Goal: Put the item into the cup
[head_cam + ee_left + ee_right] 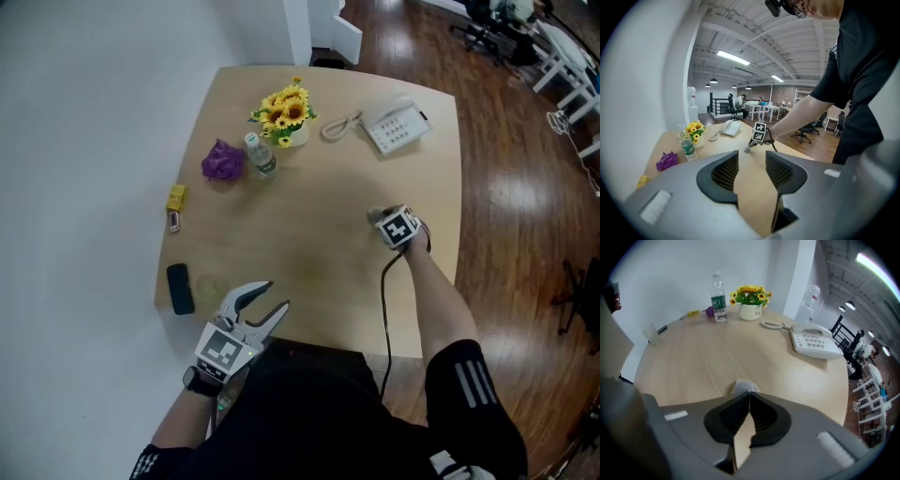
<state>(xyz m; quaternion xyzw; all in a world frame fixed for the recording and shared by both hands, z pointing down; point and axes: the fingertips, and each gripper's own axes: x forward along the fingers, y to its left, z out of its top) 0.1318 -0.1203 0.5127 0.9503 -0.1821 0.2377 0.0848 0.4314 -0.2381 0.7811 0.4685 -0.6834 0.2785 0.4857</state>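
Jaws pinching the pale item (740, 386) on the surface, the right gripper (749, 394) should lift slowly; the left gripper (275, 294) gapes empty.

wooden table (328, 234) | on it: phone (396, 127), bottle (260, 155), flowerpot (286, 117), cup (651, 333), white item (739, 386)

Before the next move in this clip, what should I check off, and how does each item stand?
1. Right gripper jaws closed on the white item: ok, tips pinch its edge.
2. Grip firmness: cannot tell.
3. Cup upright: ok.
4. Table between item and cup bare: ok.
5. Left gripper jaws apart, empty: ok.
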